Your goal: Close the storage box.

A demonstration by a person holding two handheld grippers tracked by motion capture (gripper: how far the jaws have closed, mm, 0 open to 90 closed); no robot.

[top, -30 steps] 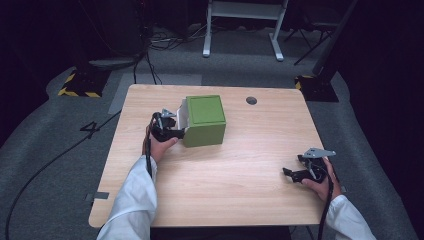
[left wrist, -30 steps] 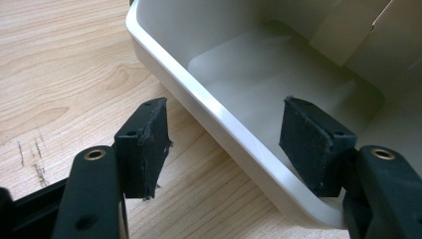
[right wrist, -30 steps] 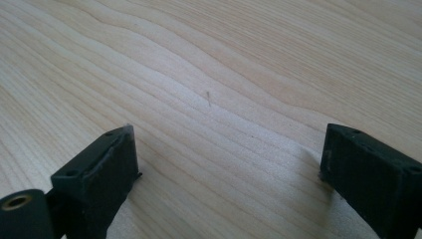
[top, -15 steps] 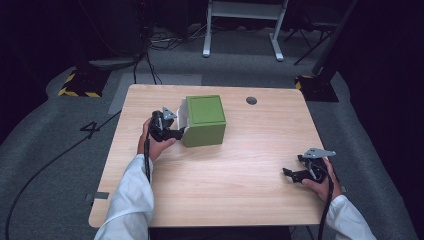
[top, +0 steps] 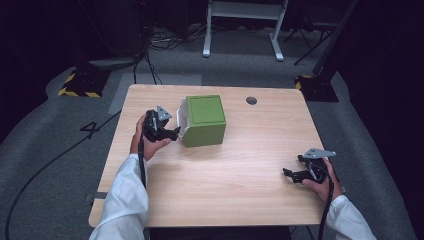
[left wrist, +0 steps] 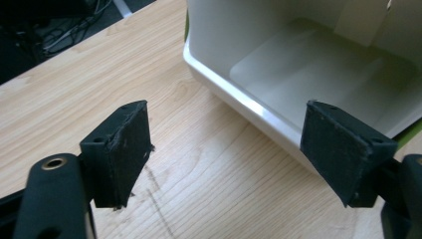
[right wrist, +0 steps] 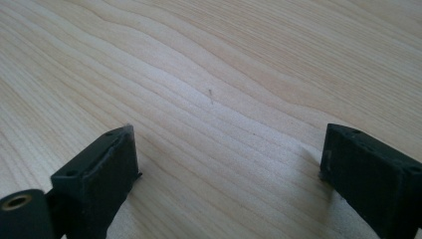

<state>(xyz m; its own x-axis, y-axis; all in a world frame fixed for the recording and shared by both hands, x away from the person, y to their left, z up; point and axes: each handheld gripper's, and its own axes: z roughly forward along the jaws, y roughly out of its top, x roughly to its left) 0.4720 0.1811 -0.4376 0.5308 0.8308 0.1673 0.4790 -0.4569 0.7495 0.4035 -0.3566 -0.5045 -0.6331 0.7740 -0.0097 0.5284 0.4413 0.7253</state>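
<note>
Green box (top: 202,120) with its white drawer (left wrist: 318,79) slid partly out sits just ahead of my left gripper (top: 165,131), jaws wide; I judge I should straddle the drawer's rim squarely. My right gripper (top: 300,172), also wide, rests well apart. Drawer's far end is cut off.

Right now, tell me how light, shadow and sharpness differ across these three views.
High view: table evenly lit, room around it dark, detail soft. Left gripper view: white drawer bright, slightly washed out, its rim glaring; left claw pads sharp. Right gripper view: right claw casts soft shadows on crisp wood grain.
</note>
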